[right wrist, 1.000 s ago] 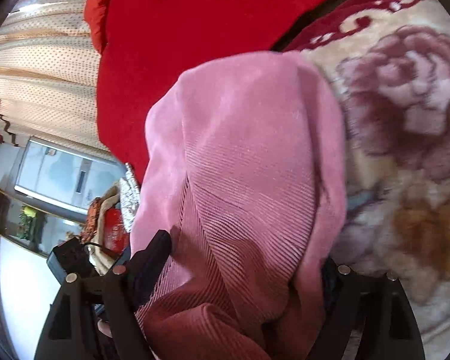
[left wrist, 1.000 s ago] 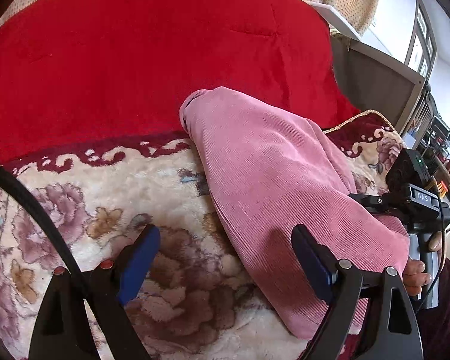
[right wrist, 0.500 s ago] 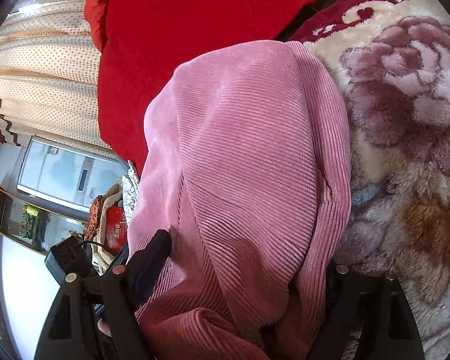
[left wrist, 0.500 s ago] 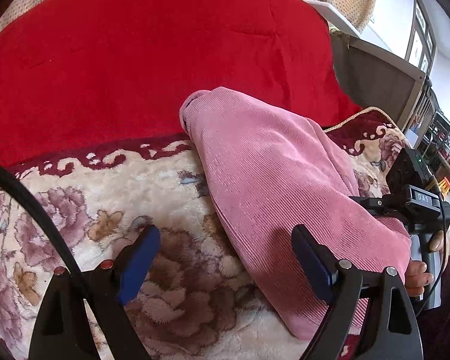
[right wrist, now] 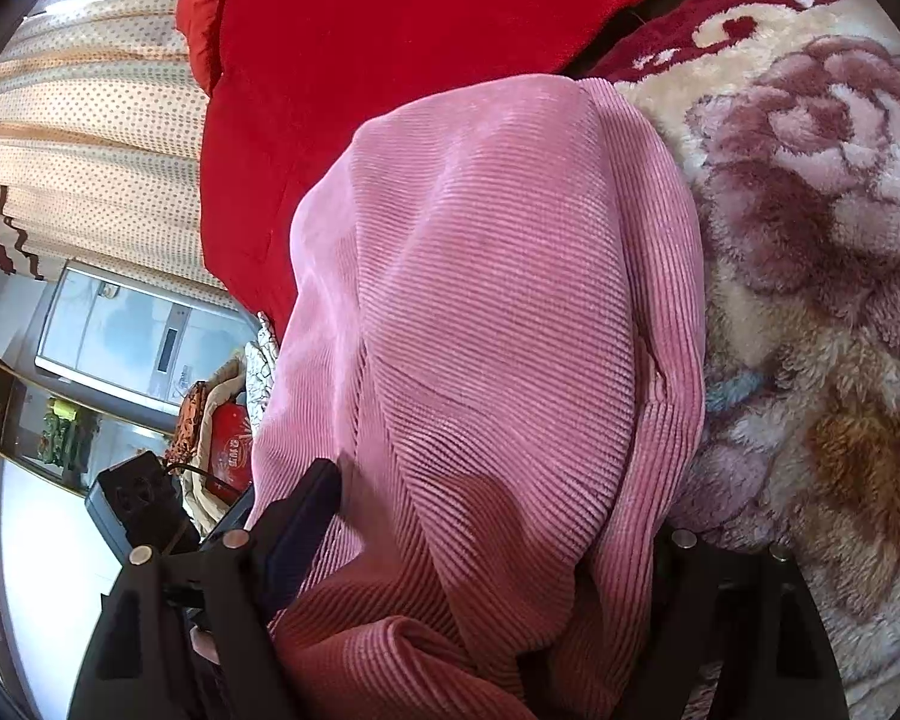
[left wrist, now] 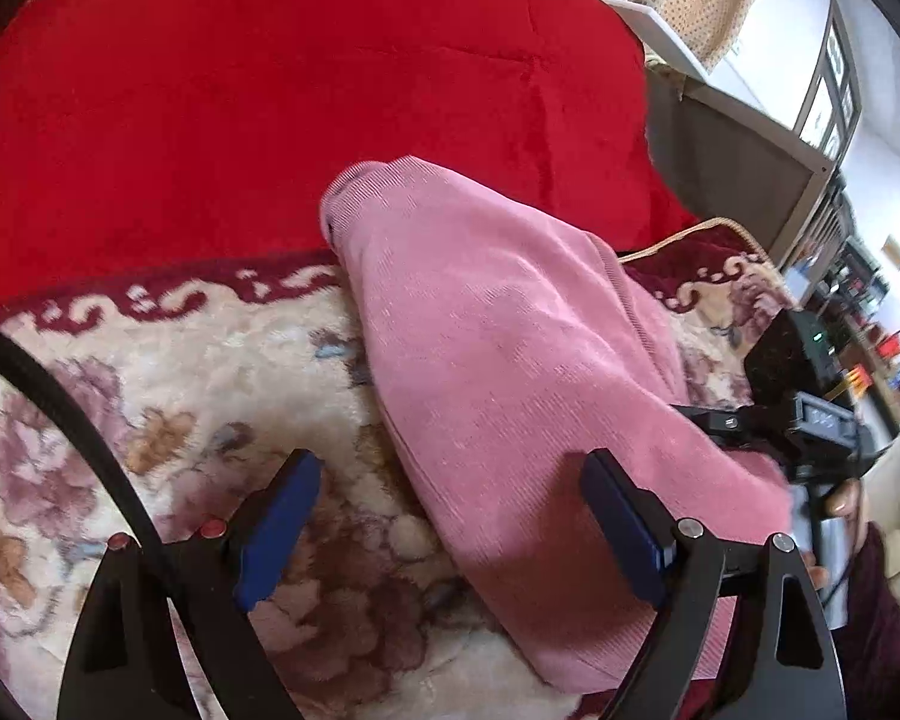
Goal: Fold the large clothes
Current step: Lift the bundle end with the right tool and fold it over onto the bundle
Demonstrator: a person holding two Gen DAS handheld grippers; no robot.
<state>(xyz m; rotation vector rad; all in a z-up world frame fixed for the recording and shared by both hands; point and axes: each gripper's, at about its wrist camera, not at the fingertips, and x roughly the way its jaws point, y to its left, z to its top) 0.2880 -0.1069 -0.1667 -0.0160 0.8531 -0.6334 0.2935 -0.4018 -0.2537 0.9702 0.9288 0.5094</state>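
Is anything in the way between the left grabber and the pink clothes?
No, nothing visible blocks it. The left gripper is open, and the edge of the pink garment already lies between its fingers on the floral blanket. The garment also fills the gap of the right gripper.

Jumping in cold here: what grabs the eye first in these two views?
The pink corduroy garment dominates, lying in a long bundle across the floral plush blanket. Behind both sits a bright red quilt. The left gripper hangs open over the garment's edge, while the right gripper has the garment's bunched near end between its wide jaws.
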